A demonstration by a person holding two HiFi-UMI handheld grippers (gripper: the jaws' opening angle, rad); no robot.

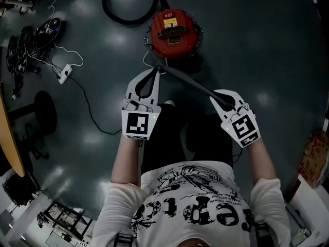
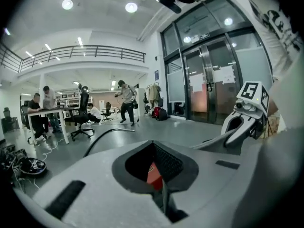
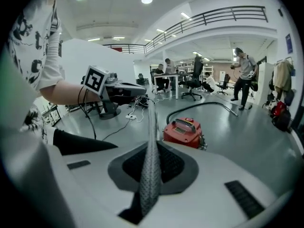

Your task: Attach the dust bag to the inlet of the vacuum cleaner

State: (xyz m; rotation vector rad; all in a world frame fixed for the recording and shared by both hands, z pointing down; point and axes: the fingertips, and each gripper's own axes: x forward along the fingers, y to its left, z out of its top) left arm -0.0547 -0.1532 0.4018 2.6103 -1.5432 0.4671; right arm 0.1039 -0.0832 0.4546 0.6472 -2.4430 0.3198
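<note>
Left hand-held gripper (image 1: 156,72) and right hand-held gripper (image 1: 217,95) pinch dust bag (image 1: 187,81) taut.

vacuum cleaner (image 1: 174,32) on the floor (image 1: 267,45) straight ahead, hose (image 1: 121,15) curling off behind it to the left. dust bag (image 1: 191,82) spans from left gripper (image 1: 156,70) to right gripper (image 1: 216,95), just this side of the vacuum cleaner. power strip (image 1: 64,74) on the floor further left, table (image 1: 7,138) at far left edge.

Head view overhead; right gripper view shares vacuum (image 1: 174,32)
</note>
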